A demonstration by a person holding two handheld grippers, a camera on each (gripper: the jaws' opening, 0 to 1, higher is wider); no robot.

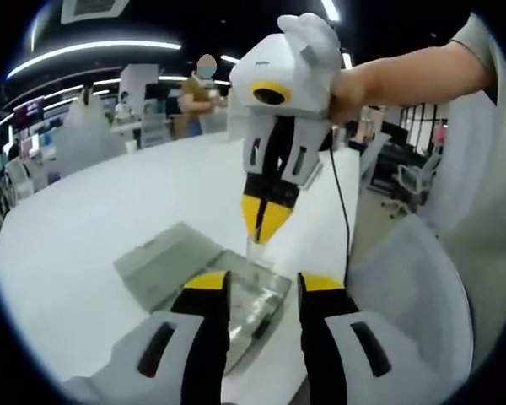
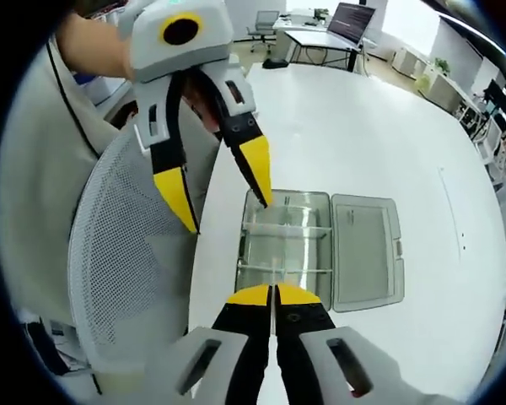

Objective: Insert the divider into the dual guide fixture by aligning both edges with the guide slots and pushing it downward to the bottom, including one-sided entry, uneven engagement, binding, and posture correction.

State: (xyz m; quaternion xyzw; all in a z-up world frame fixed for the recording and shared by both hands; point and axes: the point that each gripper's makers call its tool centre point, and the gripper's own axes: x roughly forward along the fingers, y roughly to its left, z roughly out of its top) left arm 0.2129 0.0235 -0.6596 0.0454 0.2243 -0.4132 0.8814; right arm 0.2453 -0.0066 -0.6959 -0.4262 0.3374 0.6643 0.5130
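**Divider held above fixture, entry pending**

Left gripper view: my left tool [image 1: 261,291] stands released over the clear fixture [image 1: 249,299], free to steady it. The right tool [image 1: 266,221] hangs above.

Right gripper view: right tool [image 2: 274,295] clenches the thin divider [image 2: 274,274], edge-on over the fixture's slots on the white surface [image 2: 363,143].

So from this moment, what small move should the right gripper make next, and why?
Probably lower it straight toward the clear box. The right gripper is shut on the thin clear divider, held above the box's open compartment, and seemingly not yet seated. The left gripper hangs open beside the box rim, so it could steady a tilting edge.
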